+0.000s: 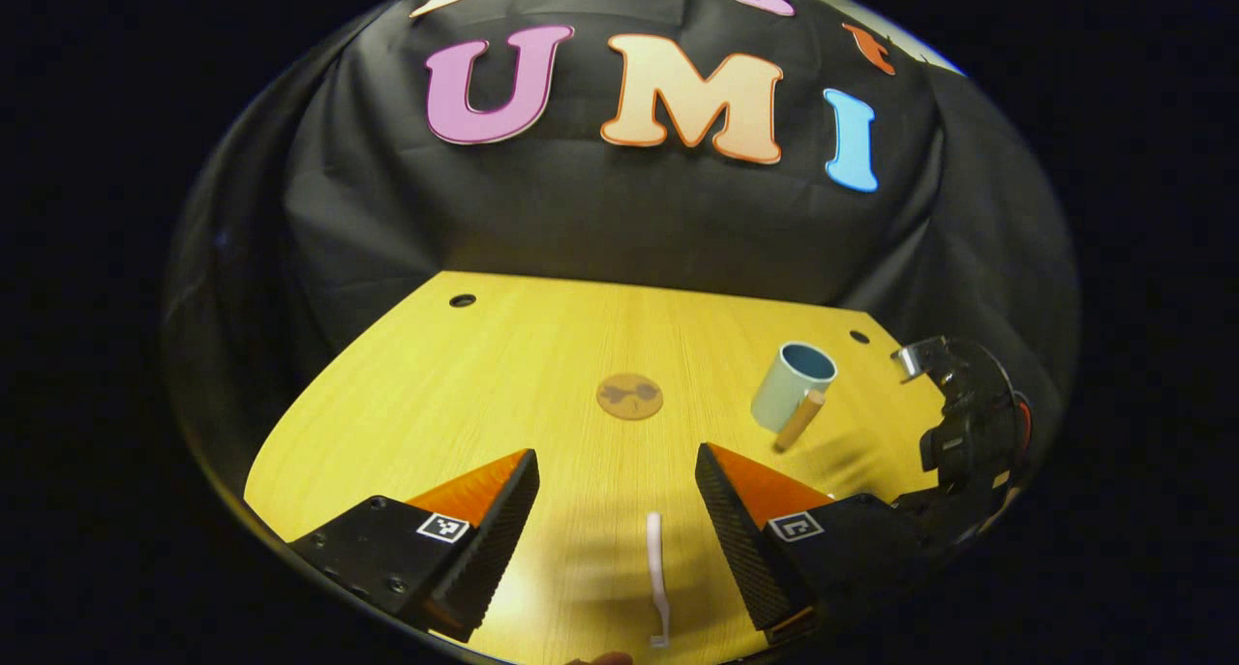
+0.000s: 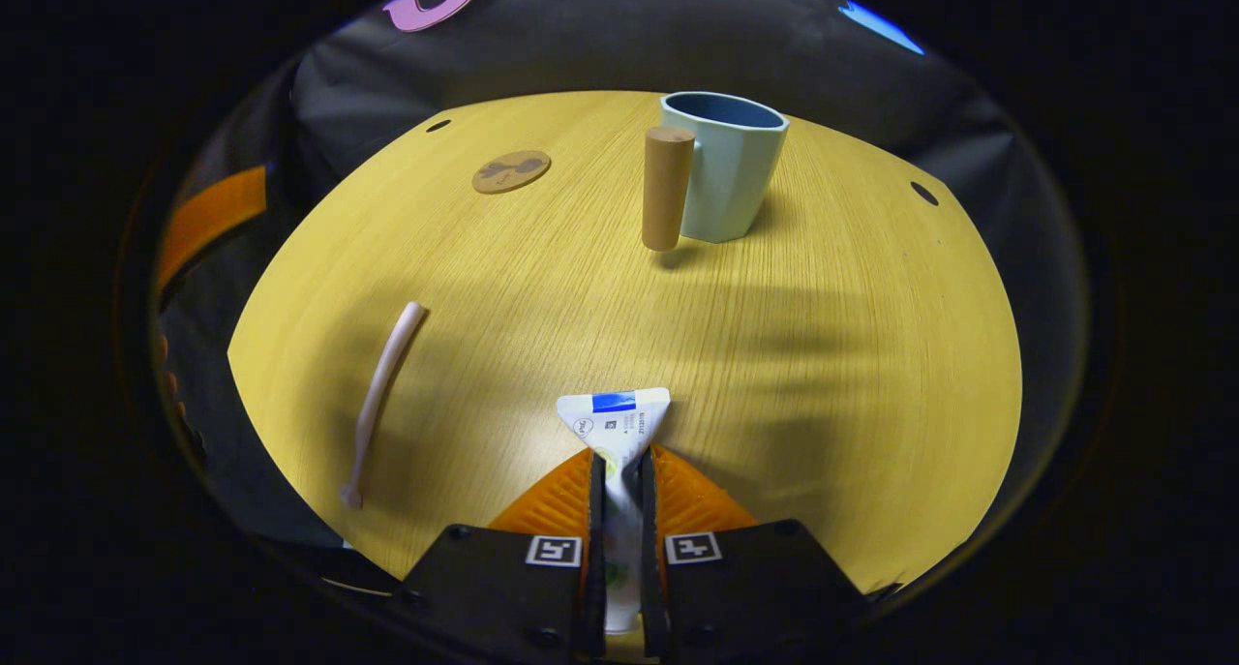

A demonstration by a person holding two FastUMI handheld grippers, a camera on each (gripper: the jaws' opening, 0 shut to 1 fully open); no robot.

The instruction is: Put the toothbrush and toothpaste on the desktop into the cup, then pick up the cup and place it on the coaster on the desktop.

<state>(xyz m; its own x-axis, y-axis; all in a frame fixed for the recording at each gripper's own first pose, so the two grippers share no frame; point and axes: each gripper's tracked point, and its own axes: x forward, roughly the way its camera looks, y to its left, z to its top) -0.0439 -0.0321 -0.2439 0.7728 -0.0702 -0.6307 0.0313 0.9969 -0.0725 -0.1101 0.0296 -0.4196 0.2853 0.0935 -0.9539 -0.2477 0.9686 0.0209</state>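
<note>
My right gripper [image 2: 619, 476] is shut on the white toothpaste tube [image 2: 617, 423], whose flat end sticks out ahead of the fingers. Beyond it stands the pale green cup [image 2: 728, 166] with a wooden handle [image 2: 666, 189]. The pale pink toothbrush [image 2: 379, 394] lies on the yellow table to the left. In the left gripper view, my left gripper [image 1: 617, 491] is open above the toothbrush [image 1: 657, 573], which lies between its fingers. The cup [image 1: 792, 386] stands ahead to the right, and the round brown coaster [image 1: 630, 396] lies ahead near the middle. The right gripper [image 1: 968, 423] shows at the far right.
The yellow wooden table [image 2: 823, 355] has small dark holes near its back corners [image 2: 923, 193]. The coaster [image 2: 511, 171] lies at the back left in the right gripper view. Black cloth walls the booth behind the table.
</note>
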